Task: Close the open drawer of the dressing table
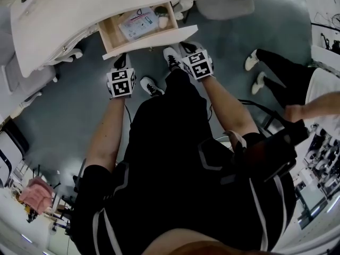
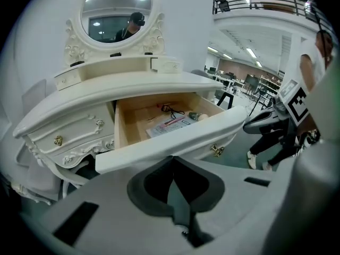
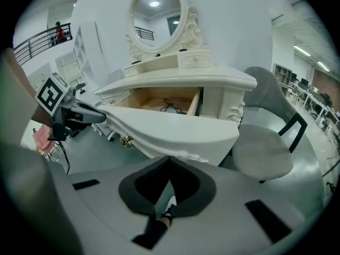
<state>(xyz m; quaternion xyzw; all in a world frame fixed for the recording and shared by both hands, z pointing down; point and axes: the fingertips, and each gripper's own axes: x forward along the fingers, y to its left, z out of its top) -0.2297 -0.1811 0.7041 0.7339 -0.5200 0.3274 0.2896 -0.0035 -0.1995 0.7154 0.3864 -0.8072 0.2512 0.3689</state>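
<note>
We are holding the left gripper (image 2: 172, 166) and right gripper (image 3: 169, 166) pinched together, empty. The drawer front (image 1: 151, 40) is lying just ahead, running crosswise, with both grippers about equally near.

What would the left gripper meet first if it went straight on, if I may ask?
Probably the drawer front, directly ahead of the left gripper; depth is unclear.

Glossy grey floor (image 1: 74, 105), plain white wall (image 3: 239, 31), grey padded chair (image 3: 265, 142) on a black frame, railed balcony (image 2: 255, 1) overhead, strip lights (image 2: 257, 64) over an open hall, far desks (image 2: 249, 81).
</note>
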